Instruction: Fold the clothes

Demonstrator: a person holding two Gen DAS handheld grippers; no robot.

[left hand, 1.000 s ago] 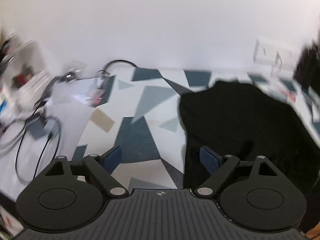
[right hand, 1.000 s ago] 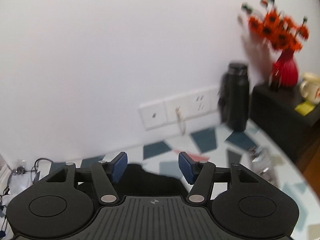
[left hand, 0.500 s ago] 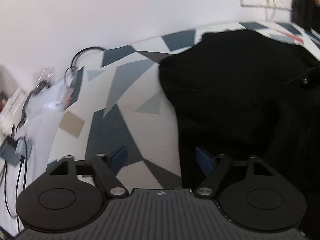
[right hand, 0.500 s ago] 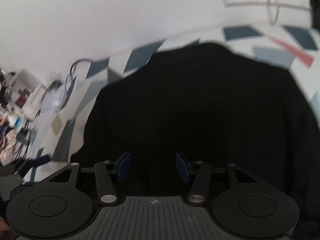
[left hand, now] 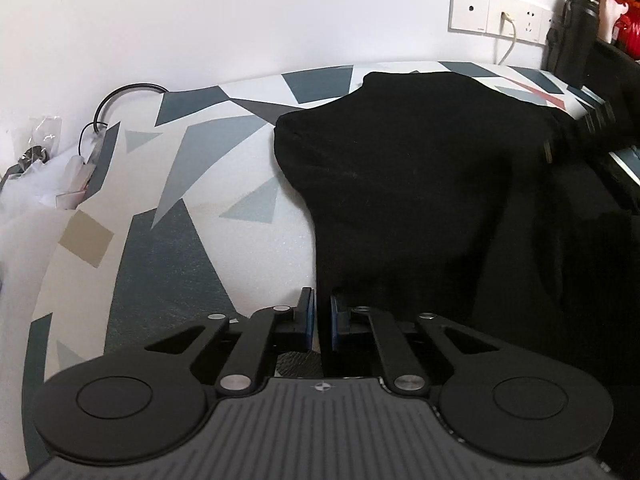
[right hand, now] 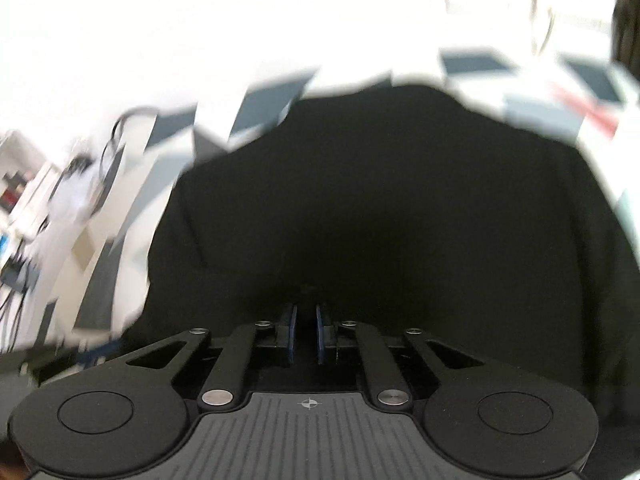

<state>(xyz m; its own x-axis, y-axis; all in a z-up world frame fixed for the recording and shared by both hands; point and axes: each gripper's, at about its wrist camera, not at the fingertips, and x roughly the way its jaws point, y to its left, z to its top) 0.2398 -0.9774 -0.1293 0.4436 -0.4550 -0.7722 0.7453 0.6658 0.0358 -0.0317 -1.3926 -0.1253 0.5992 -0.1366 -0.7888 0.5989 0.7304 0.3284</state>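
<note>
Both grippers had dropped from wall-height onto the black garment (left hand: 420, 168) spread across the patterned table (left hand: 168, 248). Left gripper (left hand: 321, 312) was closing at its near-left edge, right gripper (right hand: 305, 320) closing mid-cloth.

Left view sharp; right blurred, overexposed.

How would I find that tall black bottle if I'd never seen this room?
Start at the white wall behind the patterned table and follow it right to the row of white sockets. Just right of them stands the bottle, upright at the table's far edge. It is the only tall dark cylinder there; the black garment lies flat, and the red vase beside it is bright.
</note>
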